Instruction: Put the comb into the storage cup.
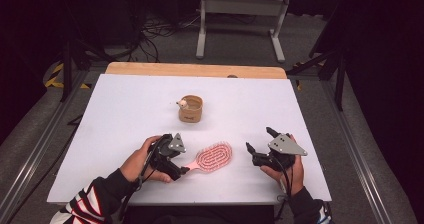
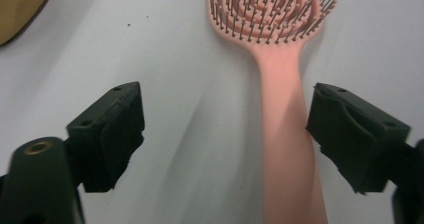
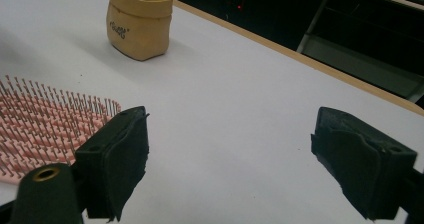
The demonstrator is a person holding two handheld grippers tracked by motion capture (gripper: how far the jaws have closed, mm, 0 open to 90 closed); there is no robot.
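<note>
Pink hairbrush (image 1: 212,158) lies bristles-up on my white desk (image 1: 125,114), nearer me than the tan fabric pot (image 1: 191,108). My left gripper (image 2: 225,134) has its jaws apart, straddling the handle without touching; my right gripper's (image 3: 230,159) jaws gape beside the brush head.

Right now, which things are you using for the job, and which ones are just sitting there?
In use:
- pink hairbrush, lying bristles up, its handle between the open left gripper
- right gripper, open, beside the brush head

Just sitting there:
- small tan fabric pouch, farther back on the white table, something pale poking out
</note>
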